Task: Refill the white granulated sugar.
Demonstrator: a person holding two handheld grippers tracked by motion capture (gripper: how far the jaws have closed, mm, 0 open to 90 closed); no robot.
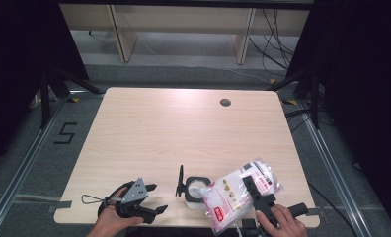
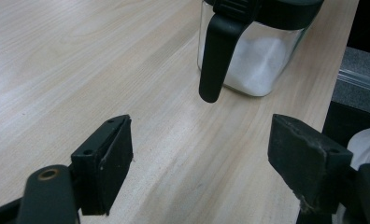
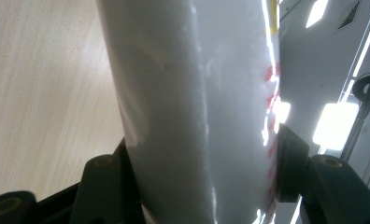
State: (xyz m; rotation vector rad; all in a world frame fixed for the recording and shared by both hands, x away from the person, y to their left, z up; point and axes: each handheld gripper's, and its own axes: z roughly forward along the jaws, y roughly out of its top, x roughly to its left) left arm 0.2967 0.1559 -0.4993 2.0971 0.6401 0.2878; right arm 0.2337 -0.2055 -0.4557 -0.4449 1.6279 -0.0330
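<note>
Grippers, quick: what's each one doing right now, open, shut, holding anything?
Left gripper: open, nothing between its jaws, aimed at the lidded jar.
Right gripper: shut on the white bag, held tilted by the jar.

The left tongs (image 1: 154, 198) rest low at the bench's (image 1: 183, 123) near edge, jaws spread wide with nothing between them. The right tongs (image 1: 255, 190), farther right along that edge, are clamped, raised in the person's right hand (image 1: 282, 224).

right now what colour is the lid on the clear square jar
Black, like its flip tab, on the clear square jar of white powder; clearest in the left gripper view.
</note>
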